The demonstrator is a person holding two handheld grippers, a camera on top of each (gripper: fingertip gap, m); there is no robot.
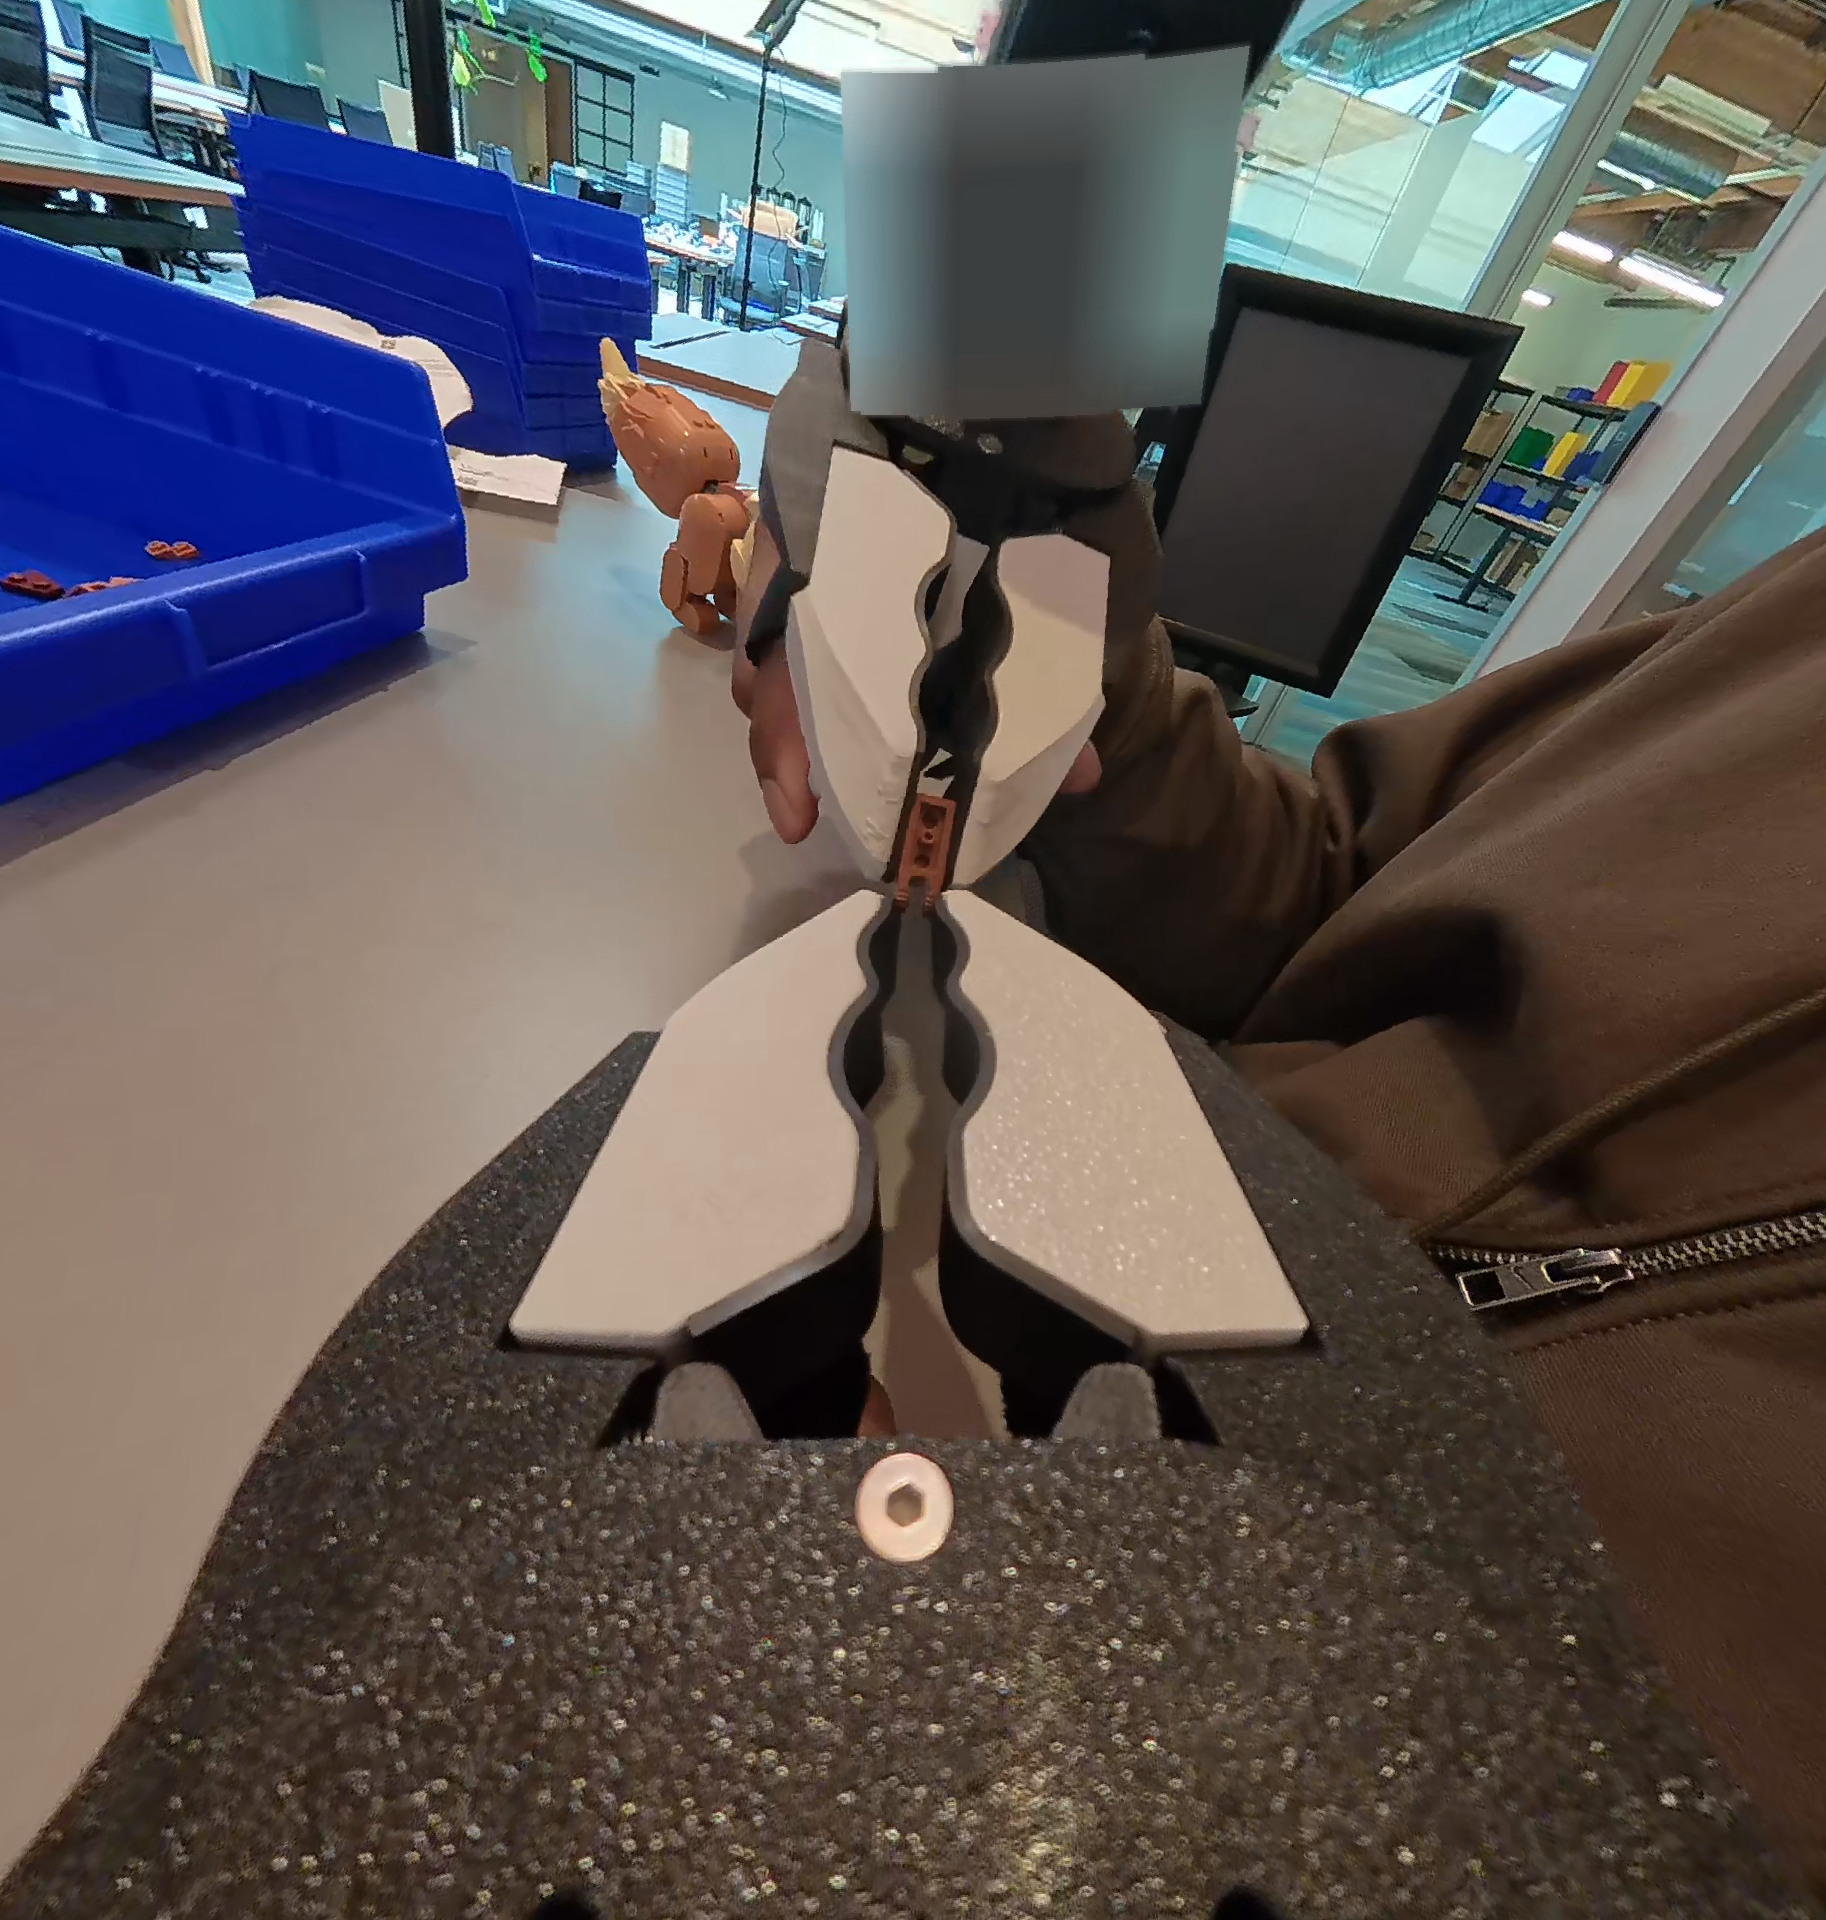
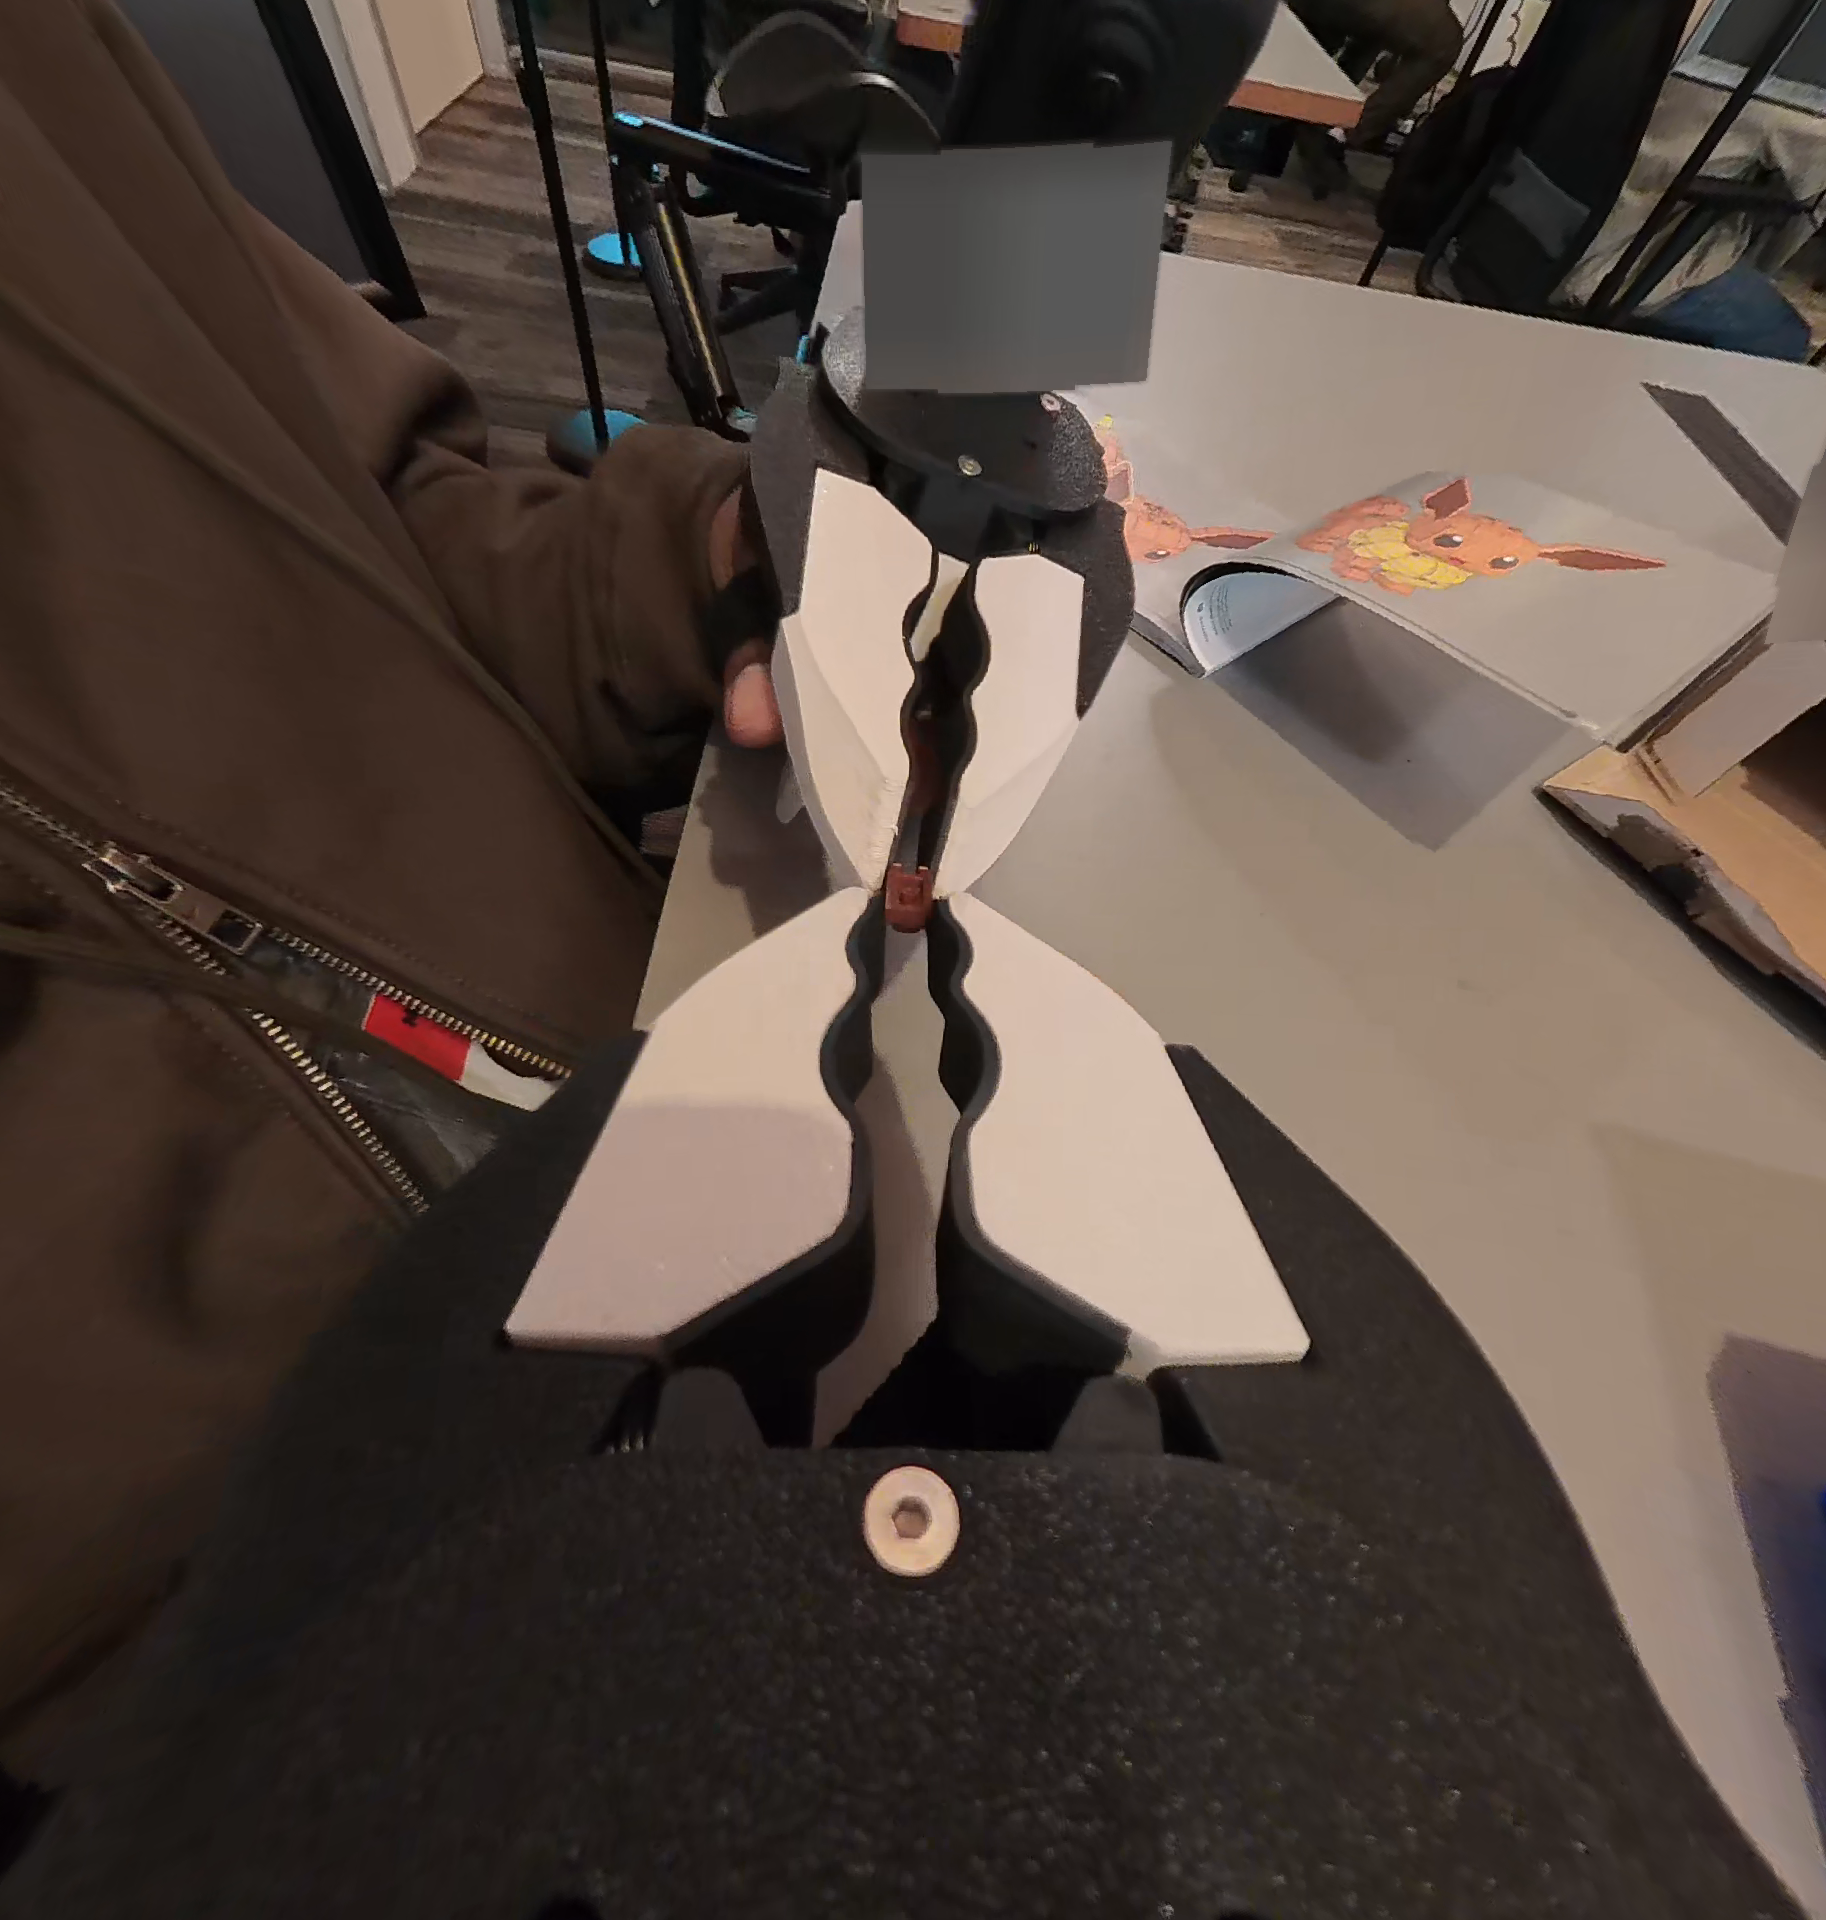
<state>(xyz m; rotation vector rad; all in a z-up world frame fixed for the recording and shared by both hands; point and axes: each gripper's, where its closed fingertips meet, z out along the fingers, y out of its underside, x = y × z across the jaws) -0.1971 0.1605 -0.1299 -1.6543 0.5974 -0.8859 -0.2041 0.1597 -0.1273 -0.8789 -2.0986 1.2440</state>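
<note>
Right claw (image 1: 930, 847) grips brown brick (image 1: 928, 844) touching left claw (image 1: 917, 914).

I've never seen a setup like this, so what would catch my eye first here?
Two white-fingered tools meet tip to tip above a grey table: the left hand-held gripper and the right hand-held gripper, with a small brown brick piece pinched at their tips. To the left stands a blue bin; beyond it, a brown brick-built animal figure.

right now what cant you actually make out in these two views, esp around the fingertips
- Left wrist view: how the brown brick piece in the right gripper meets the left gripper; both sets of fingertips crowd the joint.
- Right wrist view: most of the dark brown piece lies between white fingers.
- Blue bin: its small bricks are too small, and the edge cuts them off.
- Brown figure: partly behind the right gripper.
</note>
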